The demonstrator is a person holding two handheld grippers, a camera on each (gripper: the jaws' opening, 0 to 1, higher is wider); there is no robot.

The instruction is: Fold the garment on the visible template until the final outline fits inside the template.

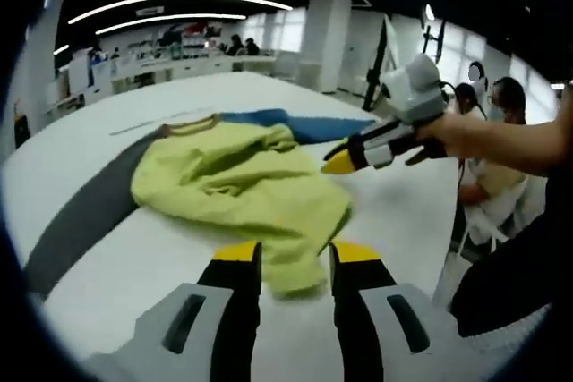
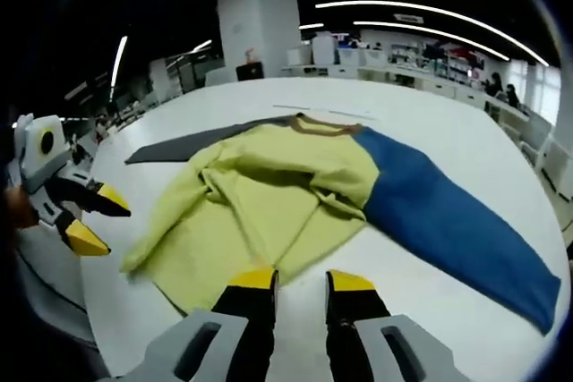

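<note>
A yellow-green sweatshirt lies rumpled on the white table. It has a brown collar and a blue sleeve stretched out flat. A dark grey band runs out from under its other side; I cannot tell whether it is a sleeve or the template. My left gripper is open, with a corner of the yellow cloth lying between its tips. My right gripper is open, hovering at the garment's edge near the blue sleeve.
A person's hand holds the right gripper. Other people stand beside the table's right edge. A white pillar and desks stand beyond the table. The table edge is close to the left gripper.
</note>
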